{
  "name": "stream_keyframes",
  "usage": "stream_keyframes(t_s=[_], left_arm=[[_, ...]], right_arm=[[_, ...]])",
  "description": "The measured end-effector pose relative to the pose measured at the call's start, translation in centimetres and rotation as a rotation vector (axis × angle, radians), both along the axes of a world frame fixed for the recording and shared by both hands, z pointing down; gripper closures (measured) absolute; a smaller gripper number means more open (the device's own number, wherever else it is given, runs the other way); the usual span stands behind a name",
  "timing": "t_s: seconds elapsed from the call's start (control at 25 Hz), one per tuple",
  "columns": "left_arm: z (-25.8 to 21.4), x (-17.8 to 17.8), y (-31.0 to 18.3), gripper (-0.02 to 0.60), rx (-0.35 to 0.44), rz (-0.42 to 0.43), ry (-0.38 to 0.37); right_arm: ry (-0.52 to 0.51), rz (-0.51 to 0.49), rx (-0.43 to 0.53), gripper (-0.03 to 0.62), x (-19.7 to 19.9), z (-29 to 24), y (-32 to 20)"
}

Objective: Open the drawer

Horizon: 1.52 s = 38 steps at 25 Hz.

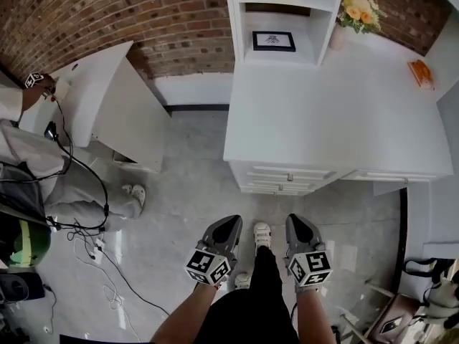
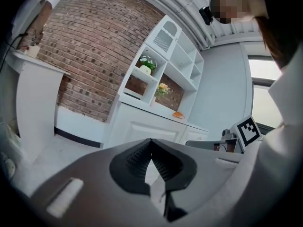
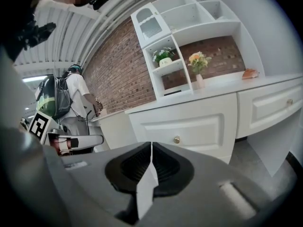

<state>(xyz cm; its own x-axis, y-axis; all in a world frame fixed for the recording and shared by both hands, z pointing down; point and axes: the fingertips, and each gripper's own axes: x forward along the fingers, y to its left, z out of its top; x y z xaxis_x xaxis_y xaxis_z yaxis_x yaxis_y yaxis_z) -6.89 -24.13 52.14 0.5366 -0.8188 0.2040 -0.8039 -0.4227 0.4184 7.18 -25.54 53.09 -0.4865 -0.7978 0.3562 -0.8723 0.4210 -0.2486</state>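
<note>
A white cabinet (image 1: pixel 330 113) stands ahead of me, its stacked drawers (image 1: pixel 287 174) shut under the top's front edge. In the right gripper view the nearest drawer front (image 3: pixel 189 126) carries a small round knob (image 3: pixel 176 139). My left gripper (image 1: pixel 231 222) and right gripper (image 1: pixel 296 222) hang side by side over the floor, short of the drawers and touching nothing. Both are shut with nothing between the pads. The left gripper (image 2: pixel 151 144) faces the cabinet's side panel (image 2: pixel 142 129). The right gripper (image 3: pixel 151 145) points just below and left of the knob.
A white shelf unit (image 1: pixel 283 20) with a framed picture (image 1: pixel 273 41), flowers (image 1: pixel 361 9) and an orange thing (image 1: pixel 421 72) sit on the cabinet. A second white desk (image 1: pixel 107 99) stands left, with a person (image 1: pixel 79 192), a green backpack (image 1: pixel 21 242) and floor cables (image 1: pixel 107 278) beside it.
</note>
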Motion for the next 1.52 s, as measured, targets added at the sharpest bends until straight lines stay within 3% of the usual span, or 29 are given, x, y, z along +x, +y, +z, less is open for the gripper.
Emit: stream_keyframes(t_s=[0.44, 0.76, 1.04, 1.52], left_arm=[[4.0, 2.6, -7.1, 0.583, -0.028, -0.004, 0.029], [6.2, 4.1, -9.7, 0.583, -0.043, -0.024, 0.042], [7.0, 5.2, -11.1, 0.583, -0.051, -0.038, 0.052], [7.5, 6.7, -14.0, 0.583, 0.027, 0.004, -0.009]], right_arm=[[0.03, 0.028, -0.029, 0.568, 0.3, 3.8, -7.4], [0.076, 0.062, -0.02, 0.524, 0.5, 5.4, -10.1], [0.052, 0.114, -0.047, 0.508, 0.4, 6.9, -11.8], [0.037, 0.171, -0.025, 0.493, -0.1, 7.4, -13.4]])
